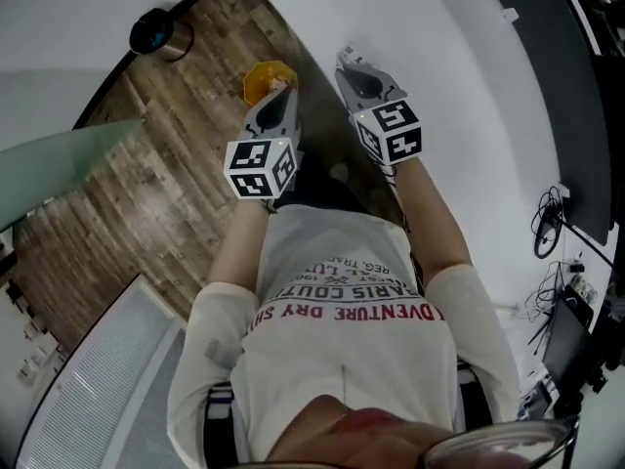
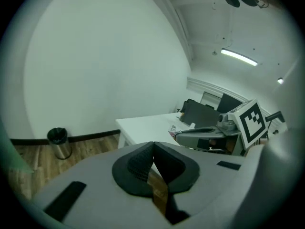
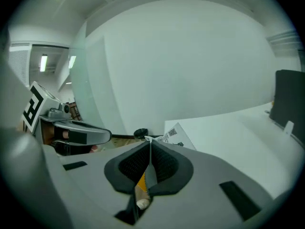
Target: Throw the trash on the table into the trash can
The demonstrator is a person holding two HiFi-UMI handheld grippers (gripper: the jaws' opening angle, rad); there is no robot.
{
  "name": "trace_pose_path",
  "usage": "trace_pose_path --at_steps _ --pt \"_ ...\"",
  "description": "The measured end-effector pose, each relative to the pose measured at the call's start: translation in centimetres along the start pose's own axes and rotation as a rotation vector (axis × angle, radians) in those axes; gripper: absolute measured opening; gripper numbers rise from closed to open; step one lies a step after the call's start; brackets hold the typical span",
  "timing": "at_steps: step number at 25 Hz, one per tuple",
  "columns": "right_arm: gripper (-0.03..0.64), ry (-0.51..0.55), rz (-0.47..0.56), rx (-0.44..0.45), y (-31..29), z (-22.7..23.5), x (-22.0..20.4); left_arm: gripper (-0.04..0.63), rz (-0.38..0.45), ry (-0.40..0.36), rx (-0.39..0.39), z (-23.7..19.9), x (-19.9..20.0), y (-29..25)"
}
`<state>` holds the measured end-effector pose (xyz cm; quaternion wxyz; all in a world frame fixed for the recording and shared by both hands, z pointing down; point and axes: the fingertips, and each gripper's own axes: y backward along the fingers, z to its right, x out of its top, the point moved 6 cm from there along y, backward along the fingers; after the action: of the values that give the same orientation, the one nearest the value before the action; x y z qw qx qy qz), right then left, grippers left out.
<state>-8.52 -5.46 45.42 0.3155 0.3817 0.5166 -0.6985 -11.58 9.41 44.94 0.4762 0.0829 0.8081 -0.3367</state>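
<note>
Two grippers are held out ahead of the person. The left gripper (image 2: pixel 152 151) has its jaws pressed together with nothing between them. The right gripper (image 3: pixel 148 149) is closed too, pinching a thin printed paper scrap (image 3: pixel 172 136) by one edge, so most of the sheet sticks out past the tips. The scrap looks very light and limp, likely to flap or slide free from a loose pinch. A bite deeper across the sheet would probably be safer than this edge hold. Beyond lies the white table (image 1: pixel 439 86), and the right gripper hangs over its near edge. Farthest off, the trash can (image 1: pixel 154 32) stands on the wooden floor (image 1: pixel 146 184) by the wall, well apart.
</note>
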Motion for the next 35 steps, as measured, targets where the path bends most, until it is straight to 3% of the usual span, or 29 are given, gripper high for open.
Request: trace_pose_path --at_steps 6,10,13,19,24,29,33,35 --pt "0.031 0.071 -0.129 0.248 -10.5 -9.4 -3.2 0.023 -0.029 0.142 0.222 -10.4 -5.3 5.1" --pt "0.031 0.104 -0.232 0.342 -17.4 -13.0 -8.1 0.023 -0.065 0.196 0.292 -16.4 -9.1 5.8" --pt "0.031 0.12 -0.284 0.358 -22.8 -13.7 -12.5 0.023 -0.097 0.249 0.293 -20.4 -12.2 4.8" --pt "0.031 0.035 -0.411 0.288 -31.8 -12.0 -20.1 0.023 -0.139 0.309 0.28 -27.6 -17.9 1.1" --pt "0.031 0.071 -0.448 0.303 -38.8 -11.9 -28.2 0.023 -0.197 0.371 0.282 -33.3 -27.0 -2.5" --pt "0.031 0.111 -0.538 0.329 -44.1 -10.5 -35.9 0.023 -0.258 0.454 0.299 -35.7 -33.3 -5.5" --pt "0.033 0.063 -0.603 0.369 -45.9 -9.8 -40.0 0.023 -0.324 0.457 0.263 -35.2 -37.2 -6.4" --pt "0.107 0.035 -0.61 0.36 -46.5 -9.3 -41.1 0.023 -0.342 0.455 0.264 -34.9 -38.7 -6.4"
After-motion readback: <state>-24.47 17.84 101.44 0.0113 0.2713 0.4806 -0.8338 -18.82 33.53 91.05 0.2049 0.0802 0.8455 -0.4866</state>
